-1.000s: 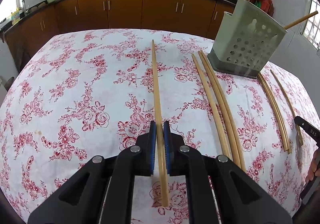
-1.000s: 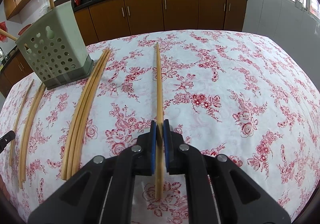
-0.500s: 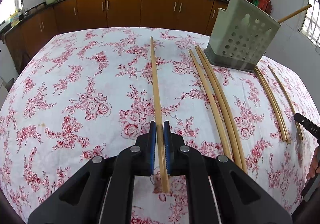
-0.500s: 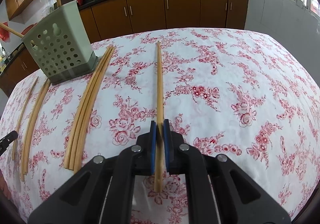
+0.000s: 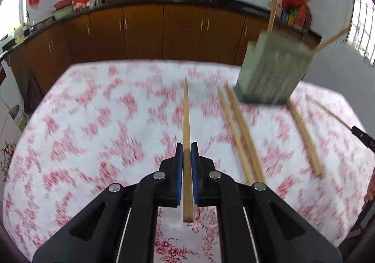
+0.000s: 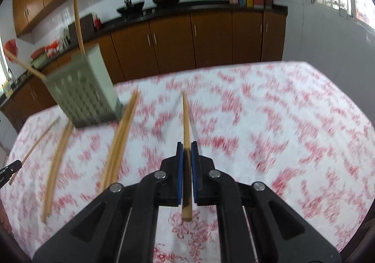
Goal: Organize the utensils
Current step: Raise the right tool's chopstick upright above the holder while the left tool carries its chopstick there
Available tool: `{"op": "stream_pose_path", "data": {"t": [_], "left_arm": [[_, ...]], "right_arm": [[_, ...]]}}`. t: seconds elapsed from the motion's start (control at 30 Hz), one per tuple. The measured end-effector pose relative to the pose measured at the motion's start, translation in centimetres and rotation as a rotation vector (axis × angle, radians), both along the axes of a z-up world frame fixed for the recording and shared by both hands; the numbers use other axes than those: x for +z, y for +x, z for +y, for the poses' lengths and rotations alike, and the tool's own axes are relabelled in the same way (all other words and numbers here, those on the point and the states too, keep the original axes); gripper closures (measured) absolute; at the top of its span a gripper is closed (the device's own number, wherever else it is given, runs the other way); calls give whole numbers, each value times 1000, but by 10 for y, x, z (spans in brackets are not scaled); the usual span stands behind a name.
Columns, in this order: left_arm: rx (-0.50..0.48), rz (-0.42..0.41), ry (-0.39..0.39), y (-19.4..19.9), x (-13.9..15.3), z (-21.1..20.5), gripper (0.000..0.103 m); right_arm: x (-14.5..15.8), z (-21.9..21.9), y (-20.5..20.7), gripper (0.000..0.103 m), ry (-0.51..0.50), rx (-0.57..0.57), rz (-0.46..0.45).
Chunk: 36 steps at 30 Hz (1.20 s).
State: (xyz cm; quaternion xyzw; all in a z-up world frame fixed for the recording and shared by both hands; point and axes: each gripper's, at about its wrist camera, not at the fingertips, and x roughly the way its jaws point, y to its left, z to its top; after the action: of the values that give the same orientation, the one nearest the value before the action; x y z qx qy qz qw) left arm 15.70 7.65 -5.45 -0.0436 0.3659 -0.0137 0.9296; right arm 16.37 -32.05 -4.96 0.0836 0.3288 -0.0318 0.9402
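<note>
Left tool (image 5: 186,152): matte black plastic body with two forked arms, each with a triangular cut-out. Four round silver screw heads sit across the linkage. Blue ribbed pads (image 5: 179,169) line the inner faces of the two black fingers. Thin bright metal rods run back under the arms.

Right tool (image 6: 186,152): same build, black arms, four silver screws, blue pads (image 6: 179,169), metal rods. Its black tip bears small white lettering, unreadable.

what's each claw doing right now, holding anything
left claw: shut on a chopstick
right claw: shut on a chopstick
</note>
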Motion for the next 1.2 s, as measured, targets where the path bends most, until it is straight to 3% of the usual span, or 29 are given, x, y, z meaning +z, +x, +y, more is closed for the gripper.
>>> {"op": "stream_pose_path", "data": {"t": [0.37,0.57,1.2], "left_arm": [[29,-174,-103,-8,68,14,96],[20,-250,-103,-10,96,11,96],[11,-259,-101,-10,99,6,96]], "right_arm": [[55,-8,-7,95,28,-6,-156],[75,-9,-8,95,40,-2,-209],[71,-11,-9,95,60,-12,-214]]}}
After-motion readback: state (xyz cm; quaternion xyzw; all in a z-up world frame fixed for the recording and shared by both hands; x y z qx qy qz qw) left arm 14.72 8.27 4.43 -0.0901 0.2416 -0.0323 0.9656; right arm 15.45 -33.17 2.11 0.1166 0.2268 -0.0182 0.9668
